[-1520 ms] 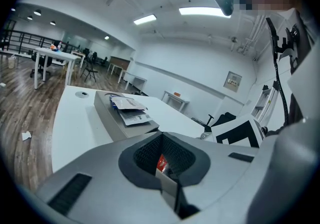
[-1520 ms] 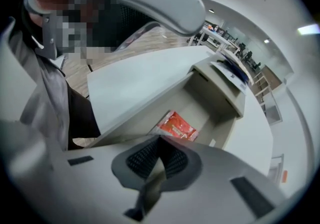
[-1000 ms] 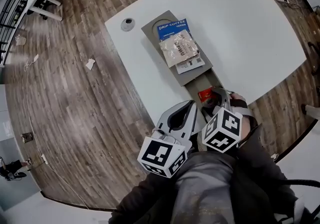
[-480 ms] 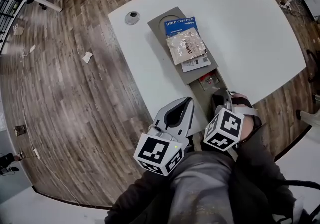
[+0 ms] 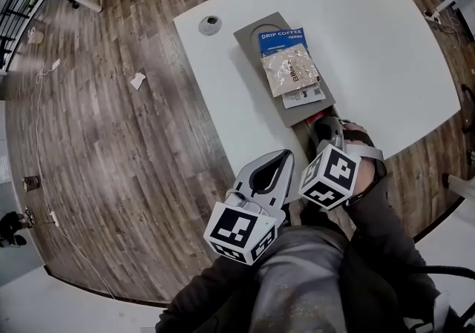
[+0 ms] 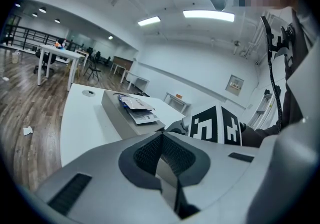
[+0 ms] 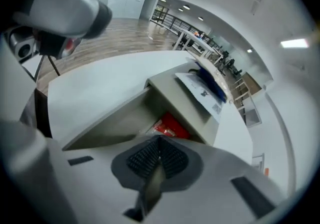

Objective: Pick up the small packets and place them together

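Bright, even indoor light falls from long white ceiling strip lamps [image 6: 207,15]. The flat white matte tabletop [image 5: 386,42] shows no hard glare and only faint, soft shadows. Wide-angle optics bow the tabletop's edges and the brown wood-plank floor [image 5: 111,139], and black vignettes ring both gripper views. The grey left gripper [image 6: 161,135] and grey right gripper [image 7: 160,139], close to their lenses, appear soft. The right gripper view is blurred throughout.
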Tool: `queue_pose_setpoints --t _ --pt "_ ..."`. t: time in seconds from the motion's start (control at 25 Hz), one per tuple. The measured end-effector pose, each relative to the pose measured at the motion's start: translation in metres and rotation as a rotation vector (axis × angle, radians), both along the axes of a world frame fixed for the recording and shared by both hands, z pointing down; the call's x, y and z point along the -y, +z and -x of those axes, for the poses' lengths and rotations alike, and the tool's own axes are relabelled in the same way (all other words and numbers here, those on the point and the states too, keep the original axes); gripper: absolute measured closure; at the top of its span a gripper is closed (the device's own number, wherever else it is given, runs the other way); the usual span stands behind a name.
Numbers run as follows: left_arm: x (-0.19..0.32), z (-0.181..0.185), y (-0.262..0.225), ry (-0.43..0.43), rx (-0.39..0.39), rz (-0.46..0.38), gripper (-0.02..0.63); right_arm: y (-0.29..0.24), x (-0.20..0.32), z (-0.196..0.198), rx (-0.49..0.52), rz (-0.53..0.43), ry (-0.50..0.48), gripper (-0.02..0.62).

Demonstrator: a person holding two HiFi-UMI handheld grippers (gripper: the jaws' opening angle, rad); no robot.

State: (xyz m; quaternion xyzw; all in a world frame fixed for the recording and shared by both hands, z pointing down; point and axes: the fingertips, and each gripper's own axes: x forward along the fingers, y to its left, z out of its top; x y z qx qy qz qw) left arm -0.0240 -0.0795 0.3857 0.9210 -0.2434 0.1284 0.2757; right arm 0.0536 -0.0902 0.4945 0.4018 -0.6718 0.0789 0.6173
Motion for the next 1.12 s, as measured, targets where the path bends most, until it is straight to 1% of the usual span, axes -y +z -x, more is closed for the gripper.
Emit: queue_pose_setpoints --t 0.12,0.2,0.32,0.44,0.6,0.72,0.76,0.84,0.88,0.96,1.0,1.08,1.12 --pt "0.008 0.009 0.005 -0.022 0.006 -0.002 0.603 0.007 0.000 0.000 -0.046 0.025 -0.036 0.592" --pt "0.010 0.013 0.008 -0.037 0.010 0.000 0.603 0.009 -0.010 0.004 -0.033 0.061 -0.056 0.592" --pt "0.010 0.015 0.012 -0.047 0.023 -0.003 0.603 0.012 -0.042 0.010 -0.018 0.115 -0.089 0.593" --pt "0.006 0.014 0.015 -0.048 0.041 -0.005 0.603 0.015 -0.071 0.017 0.002 0.137 -0.112 0.592" --pt "-0.008 0.006 0.014 -0.034 0.071 -0.006 0.603 0.013 -0.080 0.018 0.076 0.125 -0.087 0.592" --pt "-0.018 -0.004 0.012 0.000 0.081 -0.009 0.603 0.010 -0.081 0.017 0.083 0.094 -0.079 0.592" --pt "-0.021 -0.007 0.012 0.009 0.083 -0.009 0.603 0.009 -0.082 0.018 0.099 0.089 -0.068 0.592" --pt "-0.024 -0.012 0.010 0.021 0.083 -0.010 0.603 0.003 -0.081 0.019 0.189 0.078 -0.007 0.588" --pt "-0.024 -0.013 0.009 0.024 0.081 -0.010 0.603 -0.002 -0.080 0.019 0.252 0.072 0.038 0.574" --pt "-0.024 -0.014 0.009 0.027 0.076 -0.008 0.603 -0.009 -0.074 0.018 0.352 0.062 0.124 0.487" --pt "-0.023 -0.013 0.009 0.026 0.073 -0.004 0.603 -0.010 -0.072 0.017 0.372 0.060 0.150 0.443" --pt "-0.020 -0.012 0.011 0.022 0.065 0.006 0.603 -0.008 -0.067 0.014 0.346 0.060 0.157 0.365" --pt "-0.018 -0.011 0.011 0.022 0.061 0.010 0.603 -0.006 -0.065 0.012 0.316 0.066 0.150 0.343"
